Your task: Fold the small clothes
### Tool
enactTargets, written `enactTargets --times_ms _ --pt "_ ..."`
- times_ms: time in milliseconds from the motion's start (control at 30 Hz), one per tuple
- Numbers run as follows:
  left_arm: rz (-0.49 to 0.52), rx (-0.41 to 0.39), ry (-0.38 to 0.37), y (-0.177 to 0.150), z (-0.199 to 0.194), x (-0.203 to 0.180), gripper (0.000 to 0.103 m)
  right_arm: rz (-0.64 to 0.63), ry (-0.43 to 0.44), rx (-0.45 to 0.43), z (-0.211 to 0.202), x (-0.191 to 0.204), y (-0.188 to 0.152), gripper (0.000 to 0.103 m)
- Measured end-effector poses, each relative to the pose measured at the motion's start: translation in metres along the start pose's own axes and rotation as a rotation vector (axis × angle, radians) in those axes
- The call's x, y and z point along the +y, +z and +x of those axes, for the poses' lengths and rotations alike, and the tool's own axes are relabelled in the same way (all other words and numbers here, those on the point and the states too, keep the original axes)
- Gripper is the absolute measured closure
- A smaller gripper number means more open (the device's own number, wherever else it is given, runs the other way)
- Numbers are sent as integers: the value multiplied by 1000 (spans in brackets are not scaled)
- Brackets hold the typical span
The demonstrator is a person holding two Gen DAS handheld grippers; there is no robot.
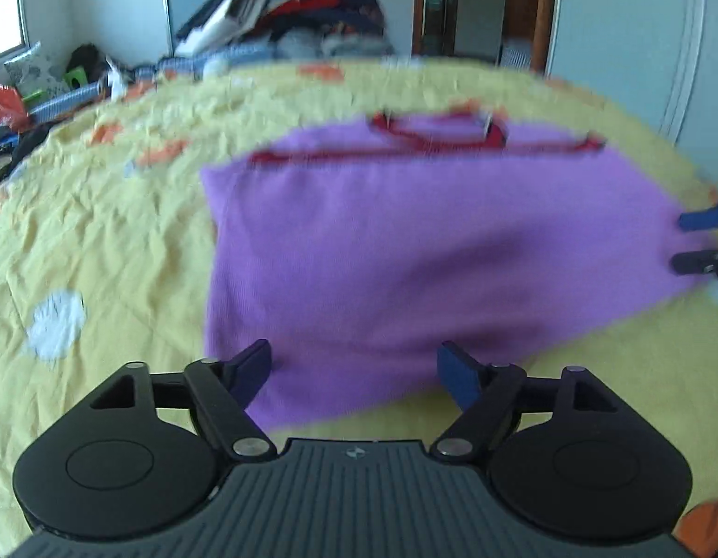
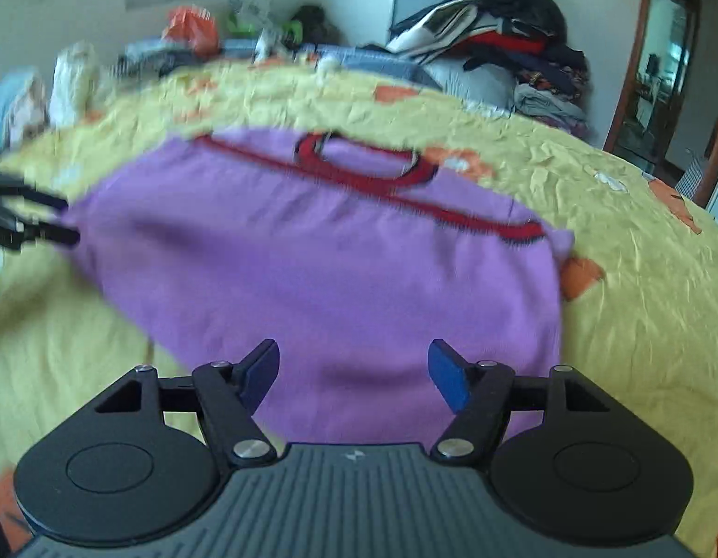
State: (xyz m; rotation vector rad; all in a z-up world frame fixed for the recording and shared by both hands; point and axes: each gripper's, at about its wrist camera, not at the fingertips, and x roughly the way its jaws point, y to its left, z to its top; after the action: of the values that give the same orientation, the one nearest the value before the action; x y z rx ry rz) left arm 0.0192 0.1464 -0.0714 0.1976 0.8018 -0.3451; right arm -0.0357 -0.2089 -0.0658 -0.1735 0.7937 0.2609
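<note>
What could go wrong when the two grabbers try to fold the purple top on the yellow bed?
1. Both the left hand-held gripper and right hand-held gripper are open near the purple sweater, so a pinch might also catch the wrinkled yellow bedsheet.
2. The pictures are blurred, suggesting fast motion; a rushed grab might miss the hem.

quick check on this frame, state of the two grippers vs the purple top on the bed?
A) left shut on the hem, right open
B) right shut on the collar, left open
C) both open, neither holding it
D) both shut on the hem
C: the left gripper and the right gripper each show their blue fingers spread wide with nothing pinched between them, and the purple top lies on the yellow bedsheet.
</note>
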Motion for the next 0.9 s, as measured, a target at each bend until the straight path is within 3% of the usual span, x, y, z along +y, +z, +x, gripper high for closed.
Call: enactTargets --times_ms 33,67,167,233,300,433,500,533,567,600,733,767,900 --pt "-15 4 2 -6 4 6 20 12 -13 34 5 -7 -9 33" --pt "-12 -10 1 -11 3 11 18 44 2 9 2 -19 -18 26" --pt "7 2 14 -10 -5 18 19 166 16 40 -6 -53 -28 20" --pt "-15 -28 14 3 -15 20 21 184 -28 41 -13 -53 -15 20" --pt "-62 -80 -20 27 -18 19 13 248 -40 -21 -13 -54 4 19" --pt "-74 -100 -16 84 24 -5 9 409 -45 -86 30 -58 54 19" --pt "-80 -35 23 107 66 -11 11 402 -59 -49 68 -51 77 19" --pt "-81 10 60 115 87 -11 18 377 -75 -20 85 -47 87 19" --pt "-76 54 106 120 107 -10 18 335 -121 7 100 -44 93 20" --pt "-87 47 115 121 114 -5 9 294 -184 32 112 -43 95 20" --pt "-153 57 133 115 120 20 0 348 -221 11 122 -82 86 8" --pt "-167 47 129 112 119 25 0 349 -229 17 123 -88 84 1" --pt "-204 64 185 115 112 19 1 379 -261 44 117 -87 92 0"
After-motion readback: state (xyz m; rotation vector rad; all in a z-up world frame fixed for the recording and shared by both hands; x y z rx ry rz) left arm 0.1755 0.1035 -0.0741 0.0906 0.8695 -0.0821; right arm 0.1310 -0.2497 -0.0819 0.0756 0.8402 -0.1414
